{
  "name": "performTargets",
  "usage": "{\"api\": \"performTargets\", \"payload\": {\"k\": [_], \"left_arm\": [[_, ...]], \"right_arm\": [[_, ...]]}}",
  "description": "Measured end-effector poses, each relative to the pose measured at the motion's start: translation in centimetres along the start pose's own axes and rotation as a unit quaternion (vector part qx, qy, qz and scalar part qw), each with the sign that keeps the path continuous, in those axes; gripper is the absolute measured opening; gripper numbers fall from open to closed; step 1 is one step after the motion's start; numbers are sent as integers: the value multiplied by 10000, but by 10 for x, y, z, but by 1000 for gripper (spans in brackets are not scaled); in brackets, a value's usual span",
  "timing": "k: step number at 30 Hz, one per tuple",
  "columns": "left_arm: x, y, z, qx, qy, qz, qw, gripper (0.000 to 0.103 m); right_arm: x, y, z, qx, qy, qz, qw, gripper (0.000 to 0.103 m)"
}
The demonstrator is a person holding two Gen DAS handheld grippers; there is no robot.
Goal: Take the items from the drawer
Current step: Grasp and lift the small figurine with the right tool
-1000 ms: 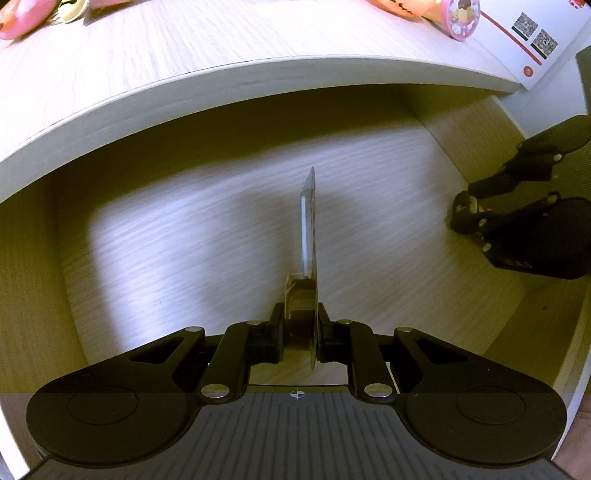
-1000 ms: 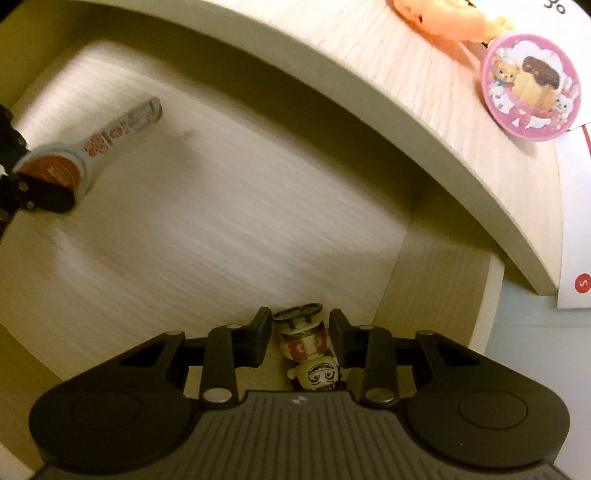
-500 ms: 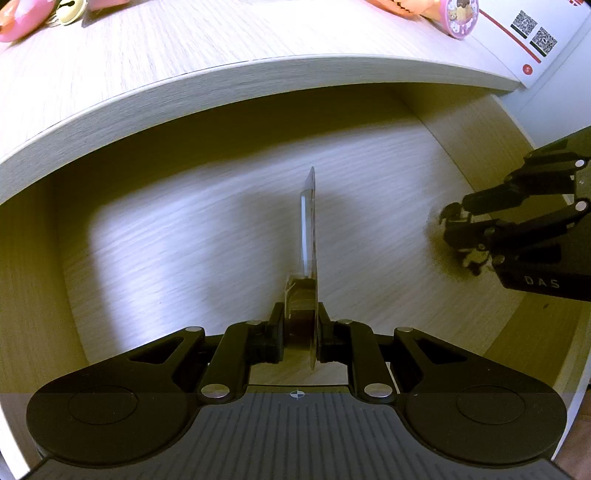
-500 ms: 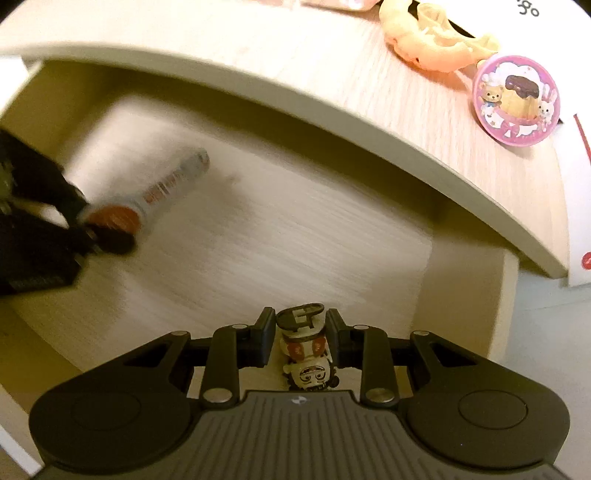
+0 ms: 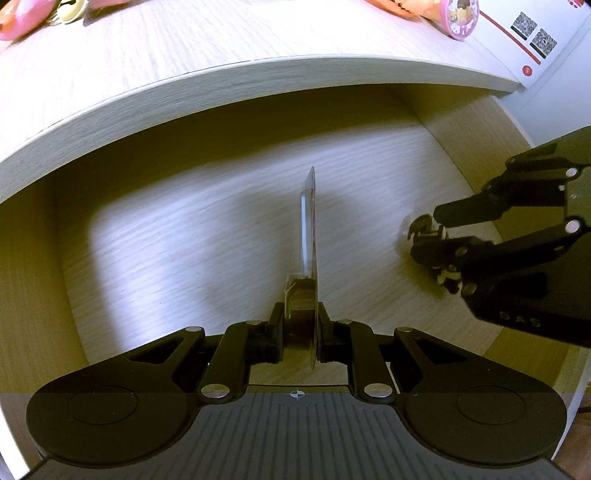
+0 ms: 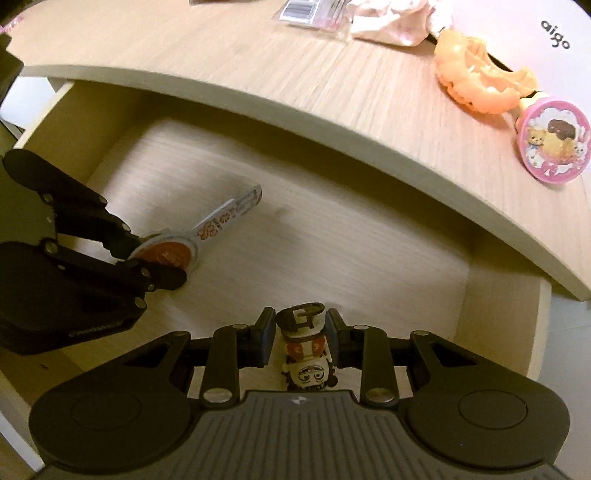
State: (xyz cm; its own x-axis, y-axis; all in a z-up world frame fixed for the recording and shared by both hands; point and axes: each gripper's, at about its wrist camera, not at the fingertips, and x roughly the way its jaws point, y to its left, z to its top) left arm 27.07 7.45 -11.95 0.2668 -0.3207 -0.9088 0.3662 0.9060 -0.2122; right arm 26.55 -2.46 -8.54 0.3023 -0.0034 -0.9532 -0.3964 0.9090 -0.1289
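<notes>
Inside the open wooden drawer, my left gripper is shut on a flat clear packet seen edge-on. In the right wrist view that same packet shows a round orange disc and a printed strip, held by the left gripper. My right gripper is shut on a small toy figure with a dark hat and a painted face, held head towards the camera. The right gripper also appears at the right of the left wrist view, above the drawer floor.
The desktop overhangs the drawer. On it lie an orange plastic toy, a pink round tin with cartoon animals, a pale cloth, a barcode packet and pink items. A white card carries QR codes.
My right gripper has lifted and pulled back with the figure, so more of the desktop shows. The left gripper keeps its hold on the packet and has hardly moved.
</notes>
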Motion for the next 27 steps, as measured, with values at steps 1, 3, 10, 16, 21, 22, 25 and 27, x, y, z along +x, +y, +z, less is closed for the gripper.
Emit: {"api": "performTargets", "payload": {"k": [1,3,10,16,21,22,25,27], "left_arm": [[1,1,0,-17,-2,-14,10000,18],[1,2,1,-56,-7,-43,10000,18],[-3,6,-1,-95,-13,-79,9999,18],[-2,5,0,-63,-7,-58,10000,18],[0,5,1,-56,-7,-49,10000,18],[0,6,1,-83,-10,-64,9999,18],[0,7,0,-72,-12,-67,10000,18],[1,4,1,-8,-22,-40,10000,17]], "right_arm": [[-4,-8,-1,-47,24,-15,10000,29],[-4,-11,-3,-188,75,-28,9998,31],[21,-14,-6,-450,396,-177,9980,56],[29,-21,-8,-272,411,-34,9988,41],[26,-15,-11,-311,271,-17,9991,41],[26,-15,-12,-290,258,-12,9992,41],[25,-16,-15,-207,227,-24,9995,41],[23,-17,-18,-122,198,-29,9997,41]]}}
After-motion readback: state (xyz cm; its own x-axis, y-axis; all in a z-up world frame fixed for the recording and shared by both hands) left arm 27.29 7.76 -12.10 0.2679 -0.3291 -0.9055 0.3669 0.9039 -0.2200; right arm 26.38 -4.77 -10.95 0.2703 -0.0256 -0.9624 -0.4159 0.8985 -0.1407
